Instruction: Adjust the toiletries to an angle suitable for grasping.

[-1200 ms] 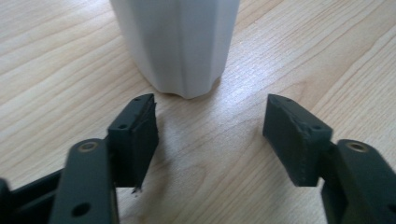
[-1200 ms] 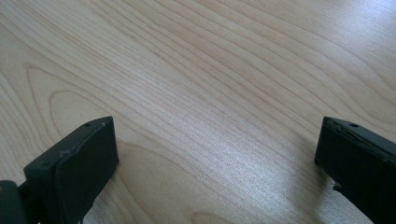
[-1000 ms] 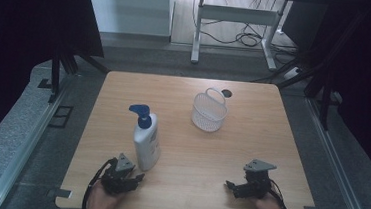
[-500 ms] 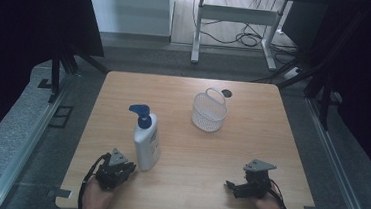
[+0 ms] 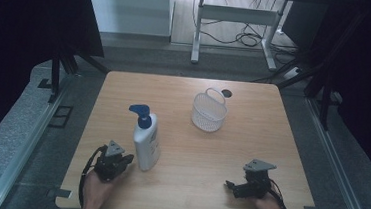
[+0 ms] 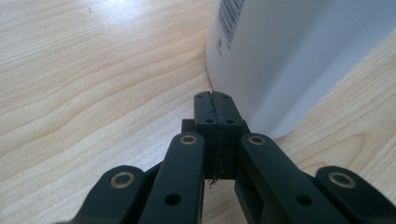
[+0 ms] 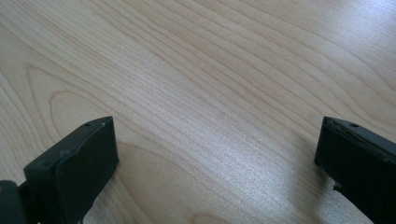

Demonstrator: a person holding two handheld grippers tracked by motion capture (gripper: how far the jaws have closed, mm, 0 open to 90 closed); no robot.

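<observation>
Pump bottle stands on the wooden desk [image 5: 184, 159], both tools low beside it

The white pump bottle [image 5: 146, 142] stands upright at front left; the left tool [image 6: 215, 99], jaws just pressed together on nothing, sits just beside its base; the right tool [image 7: 215, 149] rests wide apart, well away.

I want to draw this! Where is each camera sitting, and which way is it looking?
High view: above the person's side, looking forward and down at the table; both hands show, holding the left gripper and right gripper.
Left gripper view: rides that gripper, looking along its shut jaws, beside the lotion bottle.
Right gripper view: rides that gripper, looking along its open jaws at bare wood.
Shared: high and left gripper views both show the bottle.
</observation>
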